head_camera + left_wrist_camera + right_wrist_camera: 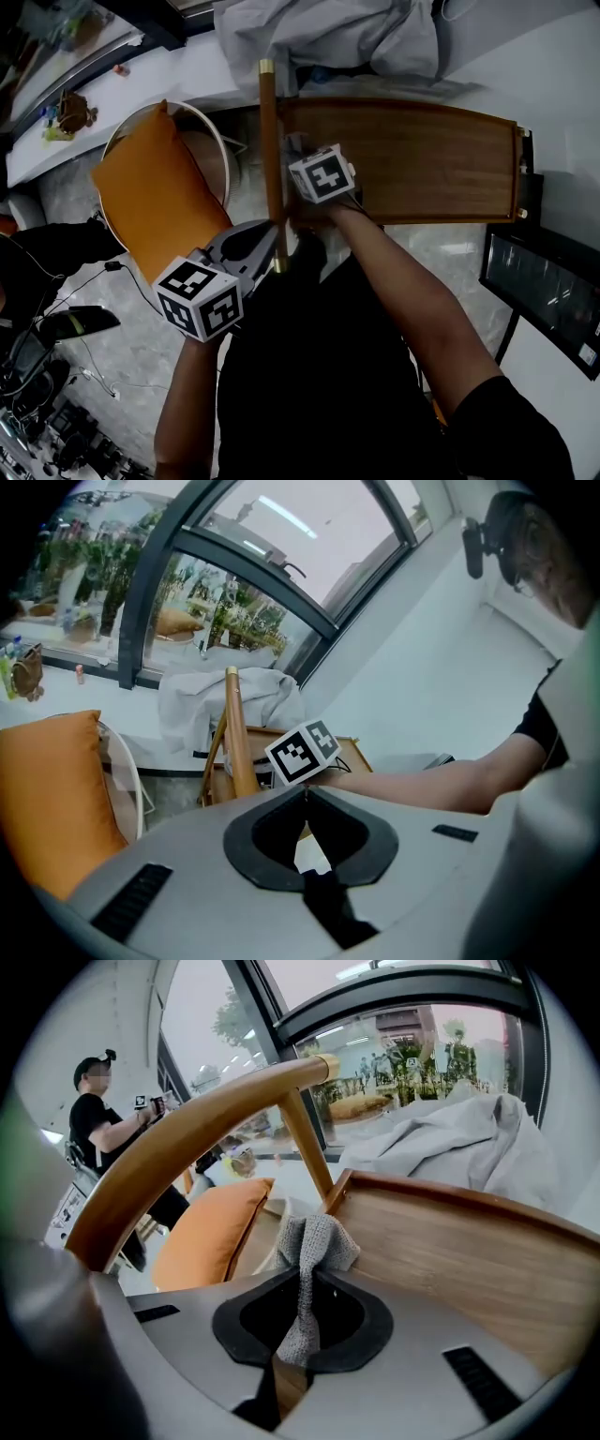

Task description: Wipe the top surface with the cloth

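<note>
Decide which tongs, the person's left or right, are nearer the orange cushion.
Left. The left tongs hang just beside the orange cushion's lower corner. The right tongs, shut on the grey cloth, sit at the wooden top's left end, beyond the wooden rail.

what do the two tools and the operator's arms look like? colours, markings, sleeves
Left tool and right tool: grey shells with a black-lined teardrop opening behind the jaws. Each carries a white cube with black square markers. The right arm has a black short sleeve.
</note>
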`<state>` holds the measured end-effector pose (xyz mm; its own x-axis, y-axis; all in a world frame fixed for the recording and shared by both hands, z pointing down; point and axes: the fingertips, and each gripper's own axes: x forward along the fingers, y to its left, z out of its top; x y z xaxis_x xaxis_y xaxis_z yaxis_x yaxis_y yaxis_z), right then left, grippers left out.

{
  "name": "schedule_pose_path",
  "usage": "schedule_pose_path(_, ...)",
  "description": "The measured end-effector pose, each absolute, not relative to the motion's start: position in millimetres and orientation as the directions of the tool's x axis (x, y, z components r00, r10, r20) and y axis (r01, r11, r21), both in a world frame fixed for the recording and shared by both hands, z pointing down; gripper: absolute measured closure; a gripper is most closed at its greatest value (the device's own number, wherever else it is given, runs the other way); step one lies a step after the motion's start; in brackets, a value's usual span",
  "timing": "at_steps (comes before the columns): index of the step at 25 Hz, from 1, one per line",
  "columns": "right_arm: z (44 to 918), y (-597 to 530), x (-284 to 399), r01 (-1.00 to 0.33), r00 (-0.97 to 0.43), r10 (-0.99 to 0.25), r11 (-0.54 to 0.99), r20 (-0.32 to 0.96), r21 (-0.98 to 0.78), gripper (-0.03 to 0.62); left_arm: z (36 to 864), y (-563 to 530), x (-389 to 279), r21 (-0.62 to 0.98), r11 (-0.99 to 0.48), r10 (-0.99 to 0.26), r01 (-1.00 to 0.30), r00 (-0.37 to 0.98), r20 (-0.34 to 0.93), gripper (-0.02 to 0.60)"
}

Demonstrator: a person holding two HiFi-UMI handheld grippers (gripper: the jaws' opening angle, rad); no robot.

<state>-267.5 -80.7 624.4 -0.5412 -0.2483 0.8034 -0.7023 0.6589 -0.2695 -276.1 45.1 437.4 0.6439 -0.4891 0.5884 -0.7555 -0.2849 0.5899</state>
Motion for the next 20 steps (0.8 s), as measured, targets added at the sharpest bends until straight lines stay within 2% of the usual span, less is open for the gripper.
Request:
schedule_pose_path(9,626,-87,-232,-0.692,-0.526,-0.226,0.674,0.820,-0.258,0.551,430,32,-240,0.611,-0.270,-0.485,-0.744,0.653,0.581,0.563)
schedule_pose_path(20,630,-112,-104,-0.754,-0.456,-0.257,0.620,0.852,-0.217,0.551,426,5,-140,0.635,-0.298,-0.445,-0.713,0.692,0.568,0.563)
